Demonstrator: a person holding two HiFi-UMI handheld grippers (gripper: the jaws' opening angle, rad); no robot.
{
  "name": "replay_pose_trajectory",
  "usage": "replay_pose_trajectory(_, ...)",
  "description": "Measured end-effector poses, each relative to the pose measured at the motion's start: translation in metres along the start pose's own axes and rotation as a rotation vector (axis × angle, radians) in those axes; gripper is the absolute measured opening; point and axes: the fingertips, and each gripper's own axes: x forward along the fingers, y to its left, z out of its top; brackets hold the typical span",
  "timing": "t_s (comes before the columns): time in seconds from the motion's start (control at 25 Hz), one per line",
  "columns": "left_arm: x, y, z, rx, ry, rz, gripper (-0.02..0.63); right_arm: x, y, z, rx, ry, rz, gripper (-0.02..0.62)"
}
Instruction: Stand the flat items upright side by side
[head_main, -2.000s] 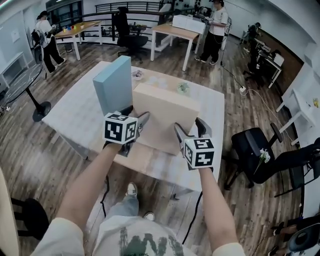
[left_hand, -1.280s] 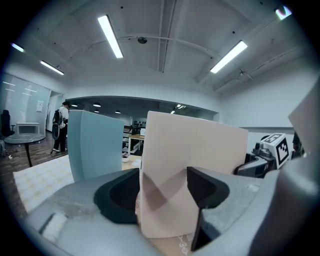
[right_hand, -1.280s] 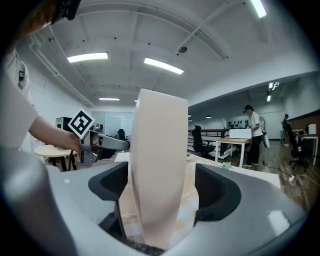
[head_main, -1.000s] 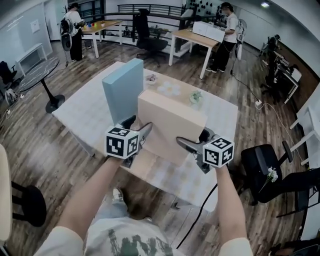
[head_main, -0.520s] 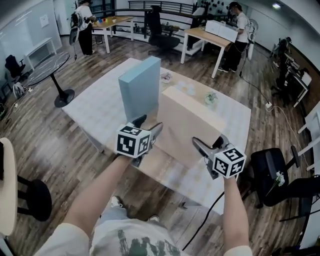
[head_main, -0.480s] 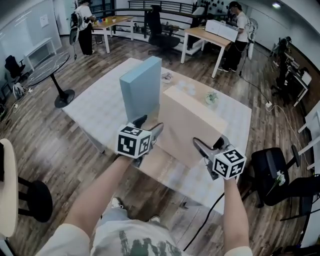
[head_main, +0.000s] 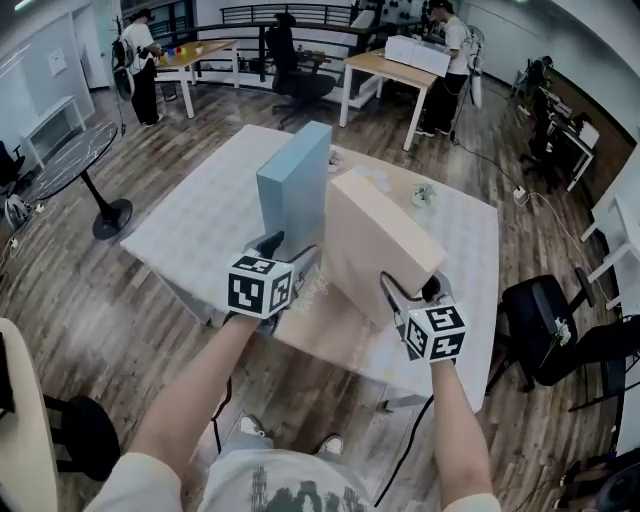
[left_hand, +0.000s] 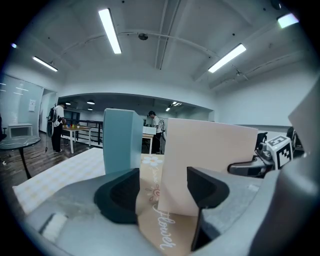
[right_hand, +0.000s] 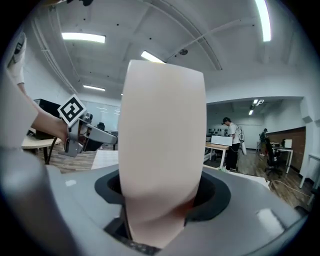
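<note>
Two flat boxes stand upright side by side on the white table (head_main: 190, 225): a blue box (head_main: 295, 185) on the left and a beige box (head_main: 375, 240) leaning a little beside it. My right gripper (head_main: 410, 288) is shut on the beige box's near right edge (right_hand: 162, 150), both pads pressing on it. My left gripper (head_main: 290, 250) is open at the near left bottom corner of the beige box (left_hand: 210, 150). That corner sits between the jaws with a gap on the left side. The blue box (left_hand: 120, 140) stands just beyond. A tan printed mat (left_hand: 152, 220) lies underneath.
A small potted plant (head_main: 422, 193) and a small dish (head_main: 333, 155) sit at the table's far side. A black chair (head_main: 540, 320) stands to the right and a round side table (head_main: 60, 165) to the left. People and desks fill the back of the room.
The beige box has swung round from broadside to nearly parallel with the blue box. The right gripper has closed onto its edge. Both grippers have shifted with it.
</note>
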Motion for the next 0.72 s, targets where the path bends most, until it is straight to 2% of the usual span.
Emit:
replay_pose_trajectory(0.44, -0.01, 0.075, 0.026, 0.032, -0.035, -0.117, 0.304, 0.059, 0.028, 0.017, 0.047, 0.057, -0.311, 0.311)
replay_pose_trajectory(0.72, -0.004, 0.101, 0.033, 0.069, -0.019, -0.227, 0.305, 0.098, 0.047, 0.024, 0.073, 0.077, -0.508, 0.311)
